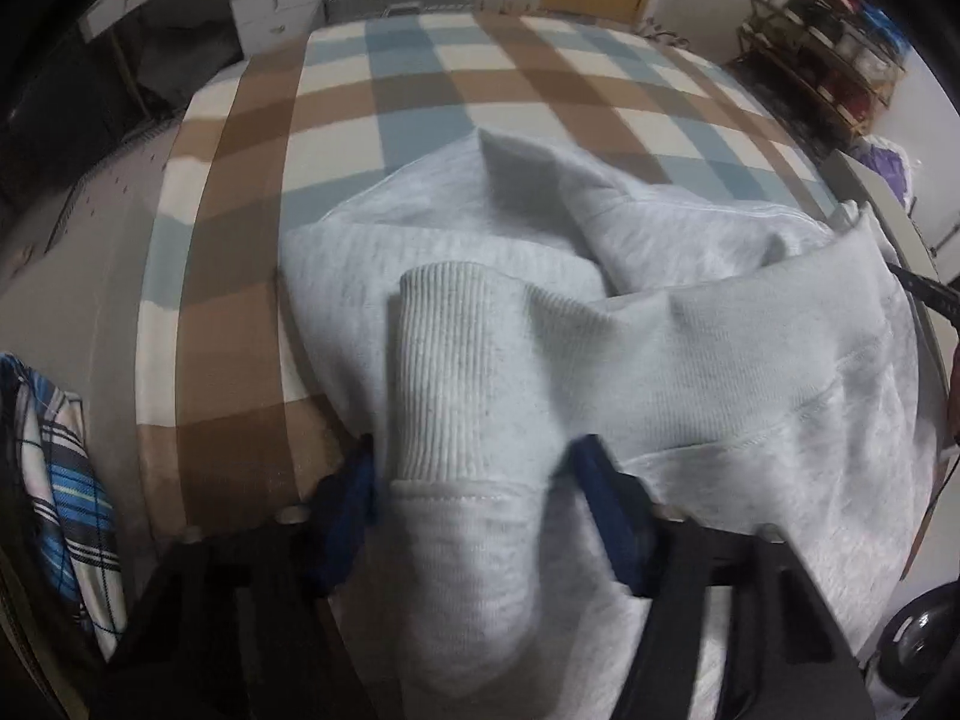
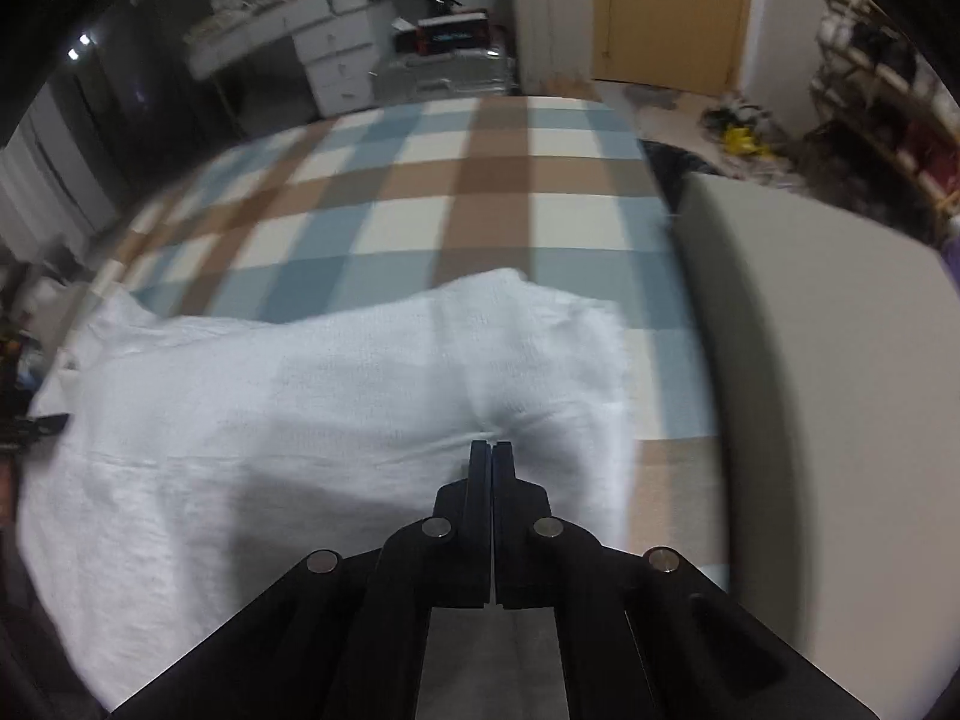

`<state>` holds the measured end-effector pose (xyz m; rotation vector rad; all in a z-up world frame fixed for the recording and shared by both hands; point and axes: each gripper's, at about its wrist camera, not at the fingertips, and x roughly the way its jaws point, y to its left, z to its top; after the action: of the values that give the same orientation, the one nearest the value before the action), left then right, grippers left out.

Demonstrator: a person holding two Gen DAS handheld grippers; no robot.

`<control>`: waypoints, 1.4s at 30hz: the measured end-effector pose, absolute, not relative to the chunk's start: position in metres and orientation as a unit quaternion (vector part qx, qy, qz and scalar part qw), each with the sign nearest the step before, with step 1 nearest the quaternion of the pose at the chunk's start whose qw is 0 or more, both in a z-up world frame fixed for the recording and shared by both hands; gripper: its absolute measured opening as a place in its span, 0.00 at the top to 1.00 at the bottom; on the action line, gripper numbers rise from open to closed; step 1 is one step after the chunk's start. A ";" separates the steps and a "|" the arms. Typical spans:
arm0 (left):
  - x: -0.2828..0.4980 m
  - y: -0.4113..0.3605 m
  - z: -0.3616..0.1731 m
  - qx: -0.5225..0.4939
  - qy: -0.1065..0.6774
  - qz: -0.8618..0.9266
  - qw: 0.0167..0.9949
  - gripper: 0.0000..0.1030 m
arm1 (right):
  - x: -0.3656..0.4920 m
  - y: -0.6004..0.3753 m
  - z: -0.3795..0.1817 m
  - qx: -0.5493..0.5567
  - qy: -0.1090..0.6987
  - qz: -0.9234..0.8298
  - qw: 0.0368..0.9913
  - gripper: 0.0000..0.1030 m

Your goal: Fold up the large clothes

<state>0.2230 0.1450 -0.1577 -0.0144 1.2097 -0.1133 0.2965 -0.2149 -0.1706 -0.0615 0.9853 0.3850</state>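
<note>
A ribbed sleeve cuff [image 1: 441, 372] of the grey sweatshirt [image 1: 690, 360] is straddled by the parted left gripper [image 1: 474, 480] over the plaid blanket [image 1: 252, 276]; the right gripper [image 2: 492, 450] is pinched shut on sweatshirt fabric.

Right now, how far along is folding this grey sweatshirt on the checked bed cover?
Early stage. The grey sweatshirt lies bunched on the checked bed cover, with no neat fold visible. In hand: the ribbed cuff sits between the left gripper's spread fingers, and the right gripper is shut at the fabric. Left: flattening and all folds.
</note>
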 end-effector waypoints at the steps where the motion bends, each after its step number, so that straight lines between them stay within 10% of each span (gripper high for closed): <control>1: 0.218 0.142 -0.152 0.004 0.558 -0.051 0.828 0.73 | 0.287 -0.212 -0.167 -0.034 0.459 0.196 0.866 1.00; 5: 0.202 0.131 -0.134 0.038 0.527 -0.042 0.848 0.88 | 0.259 -0.209 -0.146 -0.041 0.406 0.217 0.887 1.00; 12: 0.195 0.116 -0.128 0.137 0.503 -0.004 0.853 0.84 | 0.257 -0.228 -0.115 -0.022 0.368 0.196 0.909 0.99; 16: 0.204 0.116 -0.141 0.174 0.506 0.013 0.845 0.69 | 0.290 -0.227 -0.136 -0.069 0.391 0.162 0.903 0.59; 21: 0.203 0.123 -0.144 0.145 0.515 0.006 0.845 0.61 | 0.332 -0.222 -0.167 -0.103 0.436 0.144 0.882 0.57; 25: 0.201 0.133 -0.144 0.078 0.513 -0.025 0.855 0.63 | 0.341 -0.218 -0.177 -0.096 0.457 0.176 0.867 0.75; 28: 0.194 0.138 -0.139 0.058 0.504 -0.023 0.861 0.86 | 0.327 -0.216 -0.170 -0.106 0.440 0.180 0.874 0.87; 42: 0.159 0.122 -0.115 0.118 0.442 0.019 0.889 0.92 | 0.243 -0.234 -0.104 -0.048 0.318 0.222 0.921 0.91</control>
<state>0.1587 0.1217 -0.1145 0.2452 0.9190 0.0398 0.2425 -0.2339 -0.1040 -0.0985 0.6534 0.4557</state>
